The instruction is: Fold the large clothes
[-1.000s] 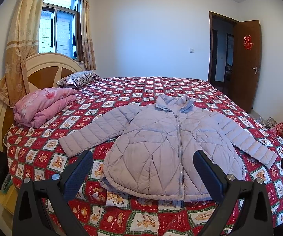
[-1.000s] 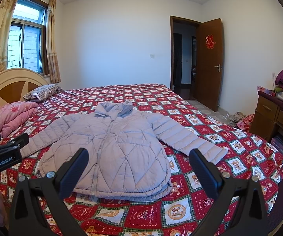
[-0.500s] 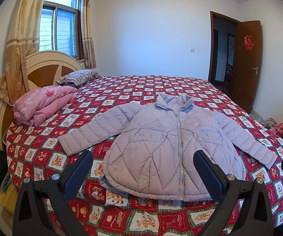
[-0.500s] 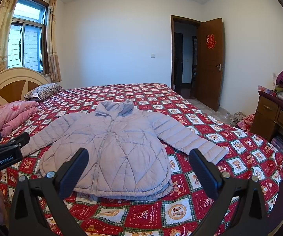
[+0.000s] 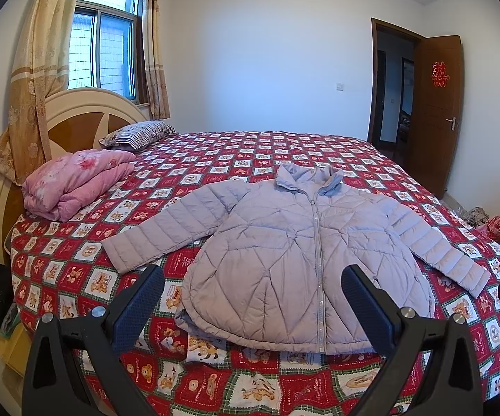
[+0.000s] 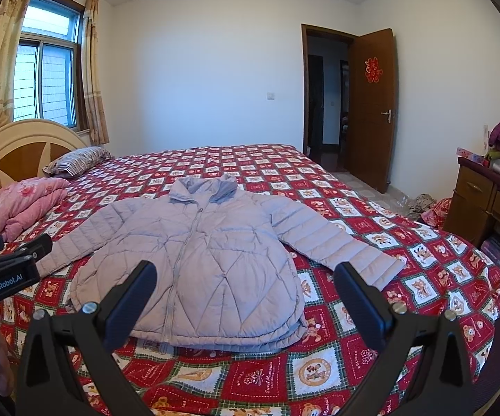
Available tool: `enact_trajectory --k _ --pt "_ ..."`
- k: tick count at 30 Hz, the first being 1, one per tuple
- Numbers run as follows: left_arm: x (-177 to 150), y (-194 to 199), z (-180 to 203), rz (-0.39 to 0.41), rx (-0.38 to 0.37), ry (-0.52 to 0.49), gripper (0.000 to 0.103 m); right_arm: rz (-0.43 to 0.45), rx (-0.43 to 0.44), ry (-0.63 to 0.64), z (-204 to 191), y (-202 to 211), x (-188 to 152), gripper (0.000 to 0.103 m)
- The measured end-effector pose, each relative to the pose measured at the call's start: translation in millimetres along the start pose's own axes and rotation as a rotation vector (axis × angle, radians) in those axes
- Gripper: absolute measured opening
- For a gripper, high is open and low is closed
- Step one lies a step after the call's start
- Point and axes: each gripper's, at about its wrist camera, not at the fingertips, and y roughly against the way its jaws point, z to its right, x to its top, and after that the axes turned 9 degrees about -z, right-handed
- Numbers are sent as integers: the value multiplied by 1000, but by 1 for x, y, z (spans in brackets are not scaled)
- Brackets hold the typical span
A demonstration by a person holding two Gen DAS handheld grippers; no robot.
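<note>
lying flat on bed: zipped jacket.

— From my seat the jacket looks like quilted matt cloth, with a shiny zip.
— I see matt black plastic fingers, dimpled pads, and a glossy wooden door.

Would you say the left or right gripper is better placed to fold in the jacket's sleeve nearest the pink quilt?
Left, probably: the left gripper hangs open just short of that sleeve's cuff, nearer than the right gripper.
</note>
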Motion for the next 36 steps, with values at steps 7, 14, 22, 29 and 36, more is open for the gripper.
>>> enact_trajectory --k 7,14,22,29,36 --pt "-1 0 1 -2 -1 1 102 -2 0 0 0 0 0 103" --pt "-1 -3 -3 -7 -7 4 102 -4 1 -4 1 -2 -1 103" --pt "-2 -10 -4 -20 -14 0 102 -6 6 -2 0 -3 -2 103" --pt "-2 -48 -3 -65 -14 -5 102 -66 17 -40 20 -44 -8 103" --pt "3 -121 9 -134 1 -64 102 -168 -143 -167 94 -121 -14 103"
